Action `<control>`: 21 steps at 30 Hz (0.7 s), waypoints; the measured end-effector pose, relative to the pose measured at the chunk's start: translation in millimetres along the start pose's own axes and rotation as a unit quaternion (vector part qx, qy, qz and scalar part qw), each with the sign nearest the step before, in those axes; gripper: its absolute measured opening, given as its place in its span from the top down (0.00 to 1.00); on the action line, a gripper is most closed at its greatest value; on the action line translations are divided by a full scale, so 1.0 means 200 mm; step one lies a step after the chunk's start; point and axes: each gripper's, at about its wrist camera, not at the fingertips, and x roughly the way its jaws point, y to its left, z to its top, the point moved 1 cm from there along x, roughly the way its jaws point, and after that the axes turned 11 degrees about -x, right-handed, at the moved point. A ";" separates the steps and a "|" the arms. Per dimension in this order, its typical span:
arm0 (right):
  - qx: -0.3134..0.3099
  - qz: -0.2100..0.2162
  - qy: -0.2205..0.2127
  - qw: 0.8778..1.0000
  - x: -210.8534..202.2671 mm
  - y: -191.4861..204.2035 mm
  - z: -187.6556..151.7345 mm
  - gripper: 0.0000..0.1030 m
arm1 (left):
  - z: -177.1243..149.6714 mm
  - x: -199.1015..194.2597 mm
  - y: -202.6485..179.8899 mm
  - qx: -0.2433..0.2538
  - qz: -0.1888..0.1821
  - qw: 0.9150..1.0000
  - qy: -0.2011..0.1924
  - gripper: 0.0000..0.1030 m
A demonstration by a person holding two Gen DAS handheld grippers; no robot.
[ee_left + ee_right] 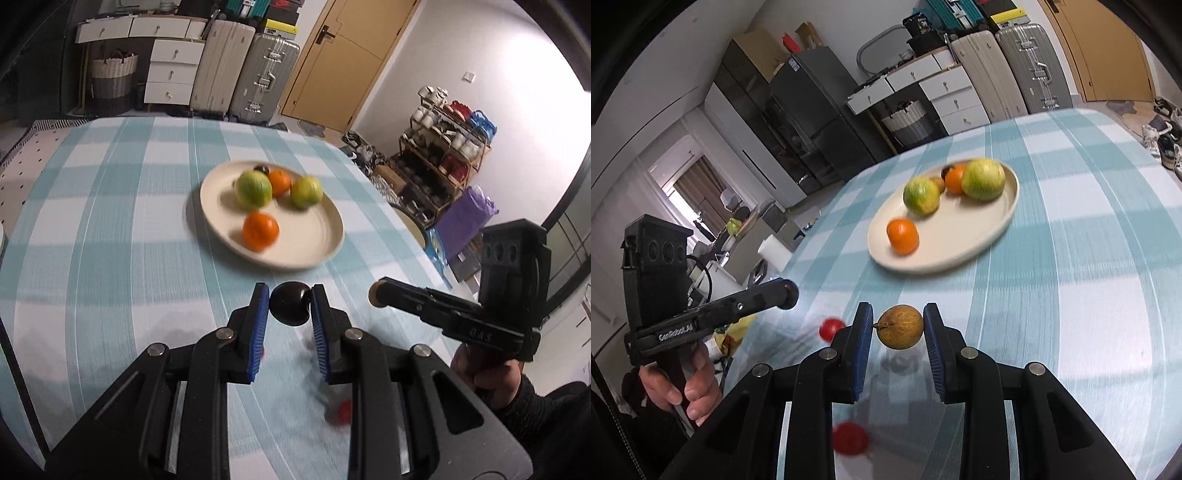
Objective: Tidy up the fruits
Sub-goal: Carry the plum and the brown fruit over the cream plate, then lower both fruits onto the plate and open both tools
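Observation:
My left gripper (pixel 290 304) is shut on a dark, nearly black round fruit (pixel 289 302), held above the checked tablecloth short of the plate. A cream plate (pixel 317 240) ahead carries two green-yellow citrus fruits (pixel 254 188), two oranges (pixel 259 230) and a small dark fruit (pixel 261 170) at the back. My right gripper (pixel 899 326) is shut on a small brown round fruit (pixel 900 326) with a short stem. In the right wrist view the plate (pixel 964 243) lies ahead and slightly right. Two small red fruits (pixel 831 328) (pixel 849 437) lie on the cloth near that gripper.
The table's blue-and-white checked cloth (pixel 110 229) spreads around the plate. A small red fruit (pixel 343 411) lies blurred under the left gripper. Each hand-held gripper shows in the other's view (pixel 461 317) (pixel 701 314). Suitcases, drawers and a shoe rack stand beyond the table.

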 end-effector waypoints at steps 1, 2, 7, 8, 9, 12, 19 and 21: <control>0.000 0.001 -0.001 1.000 0.00 0.00 0.02 0.72 | 0.03 0.01 0.00 -0.001 -0.001 1.000 -0.002 0.80; -0.002 0.003 -0.003 1.000 0.01 -0.01 0.05 0.72 | 0.07 0.03 0.00 -0.002 -0.001 1.000 -0.005 0.80; -0.014 0.003 -0.008 1.000 0.07 -0.03 0.16 0.72 | 0.21 0.14 0.02 -0.011 0.003 1.000 -0.005 0.80; -0.013 0.003 -0.010 1.000 0.08 -0.04 0.18 0.72 | 0.23 0.16 0.03 -0.017 0.002 1.000 -0.004 0.80; -0.011 0.004 -0.013 1.000 0.09 -0.05 0.20 0.72 | 0.26 0.18 0.05 -0.021 0.002 1.000 0.001 0.80; -0.002 0.002 -0.016 1.000 0.12 -0.09 0.26 0.72 | 0.32 0.26 0.07 -0.016 0.020 1.000 0.004 0.80; 0.027 0.004 -0.004 1.000 0.26 -0.20 0.40 0.72 | 0.47 0.42 0.12 -0.012 0.037 0.999 0.020 0.80; 0.035 0.007 -0.001 0.999 0.30 -0.22 0.42 0.72 | 0.50 0.47 0.16 -0.028 0.046 0.998 0.028 0.80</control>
